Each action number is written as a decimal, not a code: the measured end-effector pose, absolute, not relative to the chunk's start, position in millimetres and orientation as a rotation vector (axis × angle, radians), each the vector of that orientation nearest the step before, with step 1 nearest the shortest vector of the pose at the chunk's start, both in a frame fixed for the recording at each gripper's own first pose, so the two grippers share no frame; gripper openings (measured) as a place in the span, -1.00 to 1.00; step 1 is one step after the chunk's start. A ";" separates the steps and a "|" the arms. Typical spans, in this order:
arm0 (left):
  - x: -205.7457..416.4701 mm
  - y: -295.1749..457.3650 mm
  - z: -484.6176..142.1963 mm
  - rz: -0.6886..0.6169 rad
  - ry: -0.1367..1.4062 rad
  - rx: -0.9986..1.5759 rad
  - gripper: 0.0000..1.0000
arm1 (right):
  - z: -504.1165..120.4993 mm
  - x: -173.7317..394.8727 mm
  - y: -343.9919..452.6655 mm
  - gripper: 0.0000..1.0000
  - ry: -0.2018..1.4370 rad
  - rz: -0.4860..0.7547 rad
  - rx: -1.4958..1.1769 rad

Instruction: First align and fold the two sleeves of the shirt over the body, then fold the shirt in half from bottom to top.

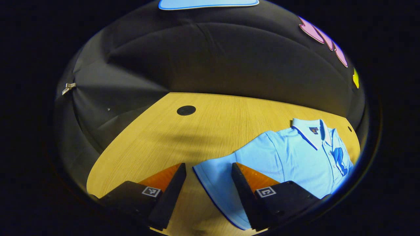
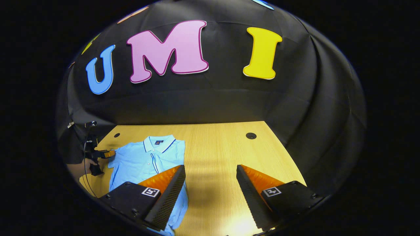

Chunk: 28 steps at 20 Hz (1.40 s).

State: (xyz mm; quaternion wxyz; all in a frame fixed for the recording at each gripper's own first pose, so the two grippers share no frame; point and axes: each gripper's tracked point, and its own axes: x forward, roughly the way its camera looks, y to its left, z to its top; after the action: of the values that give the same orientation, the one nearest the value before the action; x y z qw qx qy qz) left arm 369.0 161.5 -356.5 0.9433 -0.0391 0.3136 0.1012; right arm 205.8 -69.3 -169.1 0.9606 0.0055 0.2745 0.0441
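Observation:
A light blue polo shirt [image 1: 295, 154] lies flat on the wooden table [image 1: 203, 131], collar away from me. In the left gripper view one short sleeve [image 1: 216, 177] stretches toward my left gripper [image 1: 208, 178], which is open, and the cuff lies between its fingers. The right gripper view has the shirt [image 2: 144, 160] at the left, its right edge running straight. My right gripper [image 2: 210, 183] stands open over bare wood, its left finger above the shirt's lower body. A hand holds the left gripper [image 2: 100, 154] at the shirt's far sleeve.
The table [image 2: 216, 154] has round dark cable holes [image 1: 186, 110] [image 2: 251, 135] near its back corners. Black cloth walls close it in on three sides, and a small clip [image 1: 69, 88] hangs on the cloth. Bare wood lies to the right of the shirt in the right gripper view.

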 end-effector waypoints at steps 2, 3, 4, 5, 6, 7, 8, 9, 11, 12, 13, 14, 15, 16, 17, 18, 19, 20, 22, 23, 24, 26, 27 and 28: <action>369.4 155.9 -356.6 0.177 0.652 -0.073 0.39 | -175.4 201.2 -69.9 0.94 0.568 0.090 0.016; 369.5 150.1 -356.9 0.156 0.654 -0.075 0.13 | -178.5 198.9 -69.7 0.94 0.575 0.091 0.023; 371.2 144.9 -356.2 0.140 0.649 -0.086 -0.12 | -181.2 197.4 -68.5 0.95 0.580 0.092 0.030; 373.1 142.0 -354.6 0.134 0.642 -0.102 -0.38 | -183.7 196.3 -68.9 0.95 0.585 0.091 0.036; 373.6 140.3 -353.5 0.138 0.637 -0.120 -0.64 | -185.4 194.4 -69.7 0.95 0.588 0.089 0.041; 373.3 140.1 -354.1 0.144 0.636 -0.133 -0.80 | -186.0 193.8 -70.3 0.95 0.588 0.088 0.045; 373.0 138.3 -353.3 0.141 0.639 -0.142 -0.87 | -186.4 192.6 -70.5 0.95 0.588 0.087 0.048; 373.1 139.0 -353.9 0.141 0.646 -0.139 -0.87 | -187.1 191.7 -72.5 0.95 0.587 0.086 0.049; 373.1 138.1 -352.6 0.150 0.664 -0.138 -0.87 | -187.0 191.0 -74.9 0.94 0.587 0.083 0.049; 373.2 138.4 -352.0 0.160 0.669 -0.148 -0.88 | -187.7 190.4 -77.0 0.95 0.586 0.079 0.050; 375.5 139.3 -347.2 0.169 0.667 -0.161 -0.88 | -188.0 190.4 -78.5 0.96 0.586 0.078 0.053; 375.6 139.5 -342.5 0.173 0.661 -0.174 -0.88 | -187.9 190.7 -78.7 0.95 0.585 0.077 0.054; 376.2 138.3 -339.7 0.173 0.656 -0.184 -0.88 | -187.0 191.2 -80.0 0.96 0.582 0.077 0.055; 376.5 137.8 -335.9 0.172 0.653 -0.187 -0.87 | -185.7 191.0 -81.3 0.95 0.578 0.076 0.055; 376.6 137.6 -331.9 0.170 0.649 -0.184 -0.87 | -186.4 191.6 -82.1 0.94 0.579 0.076 0.056; 376.8 137.2 -326.7 0.169 0.644 -0.181 -0.88 | -186.8 190.9 -83.6 0.94 0.581 0.075 0.060; 377.0 134.0 -320.8 0.162 0.637 -0.186 -0.88 | -187.6 190.4 -84.0 0.94 0.583 0.074 0.065; 377.9 129.6 -314.0 0.156 0.630 -0.191 -0.88 | -187.6 191.8 -84.3 0.95 0.584 0.074 0.069; 378.1 120.9 -303.1 0.142 0.619 -0.184 -0.87 | -188.3 191.6 -83.1 0.95 0.586 0.078 0.073; 378.0 114.3 -298.5 0.129 0.611 -0.173 -0.88 | -189.4 192.9 -81.3 0.95 0.589 0.084 0.075; 379.0 106.3 -292.7 0.116 0.606 -0.160 -0.88 | -189.8 192.1 -80.7 0.95 0.590 0.088 0.076; 378.6 85.4 -282.9 0.081 0.598 -0.143 -0.88 | -189.6 192.8 -78.4 0.95 0.589 0.097 0.078; 379.6 72.3 -278.7 0.061 0.595 -0.134 -0.88 | -189.6 193.5 -76.2 0.95 0.591 0.104 0.084; 381.6 58.9 -273.5 0.042 0.590 -0.125 -0.88 | -190.5 193.3 -73.8 0.94 0.594 0.110 0.090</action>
State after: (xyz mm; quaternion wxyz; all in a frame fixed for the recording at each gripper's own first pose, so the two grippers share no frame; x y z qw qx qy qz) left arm 381.6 58.9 -273.5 0.9546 -0.0614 0.2907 0.0206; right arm 193.3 -73.8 -190.5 0.9538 0.0443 0.2923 0.0542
